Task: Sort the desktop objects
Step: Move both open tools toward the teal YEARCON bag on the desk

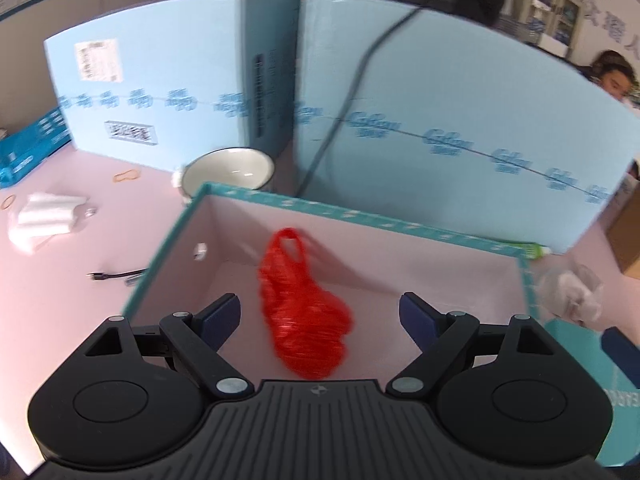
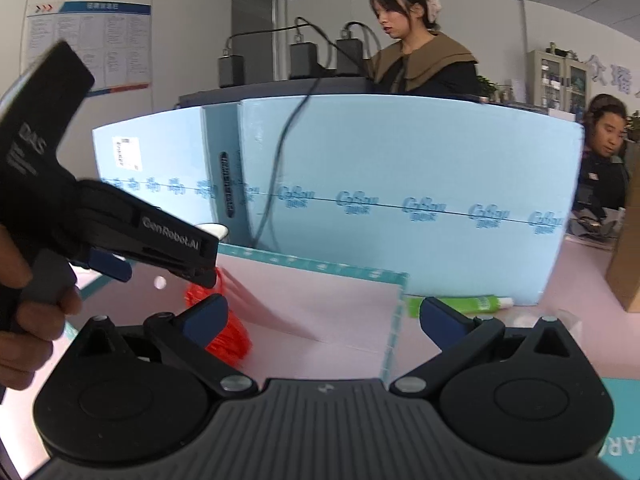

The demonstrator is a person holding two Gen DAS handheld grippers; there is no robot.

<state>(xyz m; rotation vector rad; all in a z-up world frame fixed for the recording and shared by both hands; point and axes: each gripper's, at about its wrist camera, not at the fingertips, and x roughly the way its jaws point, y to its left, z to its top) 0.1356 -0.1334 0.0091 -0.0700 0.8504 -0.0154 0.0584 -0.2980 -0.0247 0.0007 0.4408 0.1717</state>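
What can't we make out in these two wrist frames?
- Red plastic bag in the teal-rimmed box: motion-blurred in the left wrist view; contents unreadable. In the right wrist view the left gripper and a right-gripper finger cover most of it.
- Green tube: label too small; one end hidden behind the box corner.
- White bowl: lower part hidden by the box wall.
- Cable: cut off by the box.

The left gripper (image 1: 320, 312) is matte black, with a ribbed dark grey body at the bottom centre of the frame bearing a small round emblem. Two round black housings flank it, each with a shallow disc, and silver screw heads mark the linkage pivots. Its fingers (image 1: 224, 316) end in dark blue pads. The right gripper (image 2: 324, 320) has the same build. At left in the right wrist view, the other unit's black side reads "GenRobot.AI" in white lettering.
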